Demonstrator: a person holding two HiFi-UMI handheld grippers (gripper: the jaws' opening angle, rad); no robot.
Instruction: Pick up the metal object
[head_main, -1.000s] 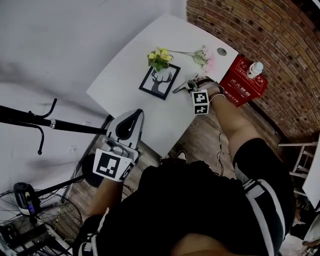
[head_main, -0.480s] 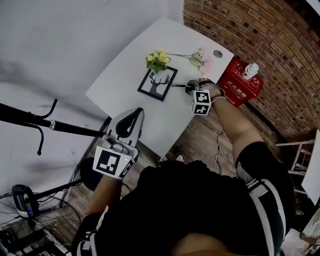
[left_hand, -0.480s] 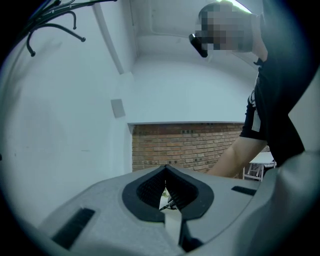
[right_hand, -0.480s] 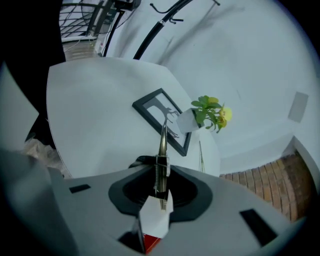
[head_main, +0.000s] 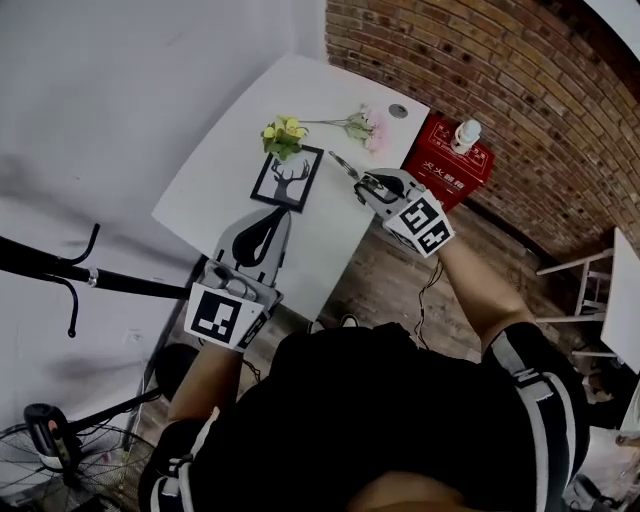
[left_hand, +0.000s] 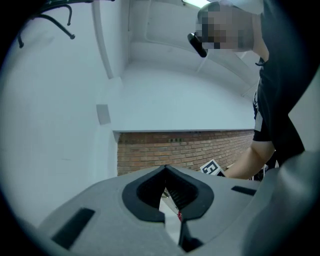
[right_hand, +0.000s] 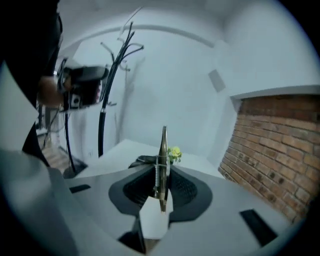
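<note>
The metal object (head_main: 343, 166), a slim spring clip, is held off the white table (head_main: 230, 150) by my right gripper (head_main: 366, 186), which is shut on it. In the right gripper view the clip (right_hand: 163, 147) stands upright between the black pads (right_hand: 183, 189), its point rising past the jaw tips of that gripper (right_hand: 161, 172). My left gripper (head_main: 268, 222) hangs over the table's near edge with its jaws together and nothing in them. Its pads (left_hand: 150, 192) meet at the tip in the left gripper view.
A framed deer picture (head_main: 288, 180), yellow flowers (head_main: 283, 135) and pink flowers (head_main: 362, 125) lie on the table. A red box (head_main: 445, 165) with a white bottle (head_main: 467, 133) stands by the brick wall (head_main: 520, 90). A black stand (head_main: 50, 265) and a fan (head_main: 60, 465) are at the left.
My right gripper closed on the clip on the table and has lifted it up and toward the person. The left gripper has hardly moved.
</note>
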